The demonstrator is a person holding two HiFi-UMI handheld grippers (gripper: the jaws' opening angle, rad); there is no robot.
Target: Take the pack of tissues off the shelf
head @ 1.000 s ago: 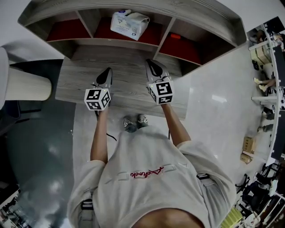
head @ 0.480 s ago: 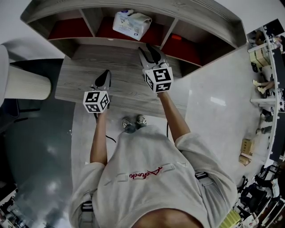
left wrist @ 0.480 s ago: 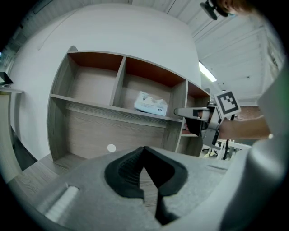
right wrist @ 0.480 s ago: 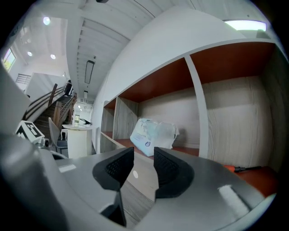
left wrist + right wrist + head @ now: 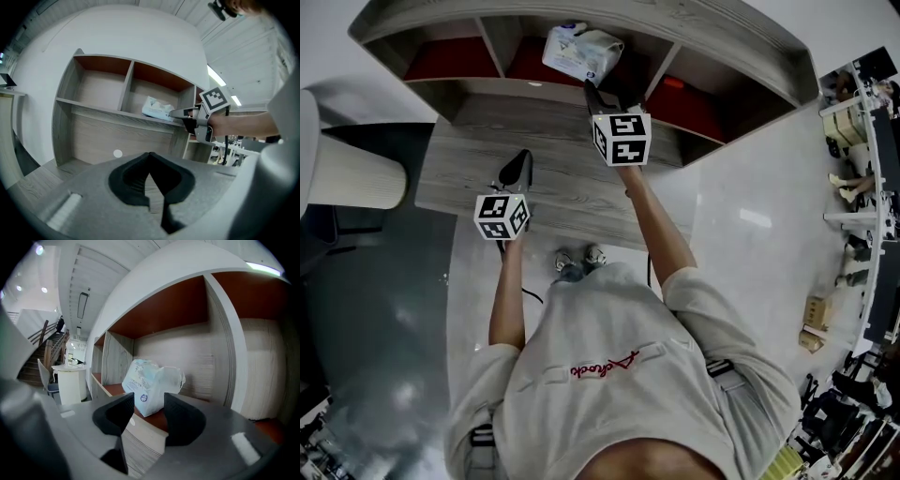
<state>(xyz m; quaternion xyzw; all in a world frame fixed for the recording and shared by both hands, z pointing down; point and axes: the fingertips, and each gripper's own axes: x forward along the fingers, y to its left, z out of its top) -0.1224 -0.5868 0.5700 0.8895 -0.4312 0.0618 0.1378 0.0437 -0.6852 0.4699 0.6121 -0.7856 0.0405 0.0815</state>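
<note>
Shelf edge (image 5: 487,84) — right tongs (image 5: 149,404) newly-parted before tissues (image 5: 581,52)

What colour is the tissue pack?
The pack of tissues is white with pale blue print, clearest in the right gripper view.

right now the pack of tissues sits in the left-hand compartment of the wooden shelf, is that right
Not quite. The pack of tissues sits in the middle compartment of the wooden shelf, not the left-hand one. The head view shows it lying between the two upright dividers, with a compartment on either side.
</note>
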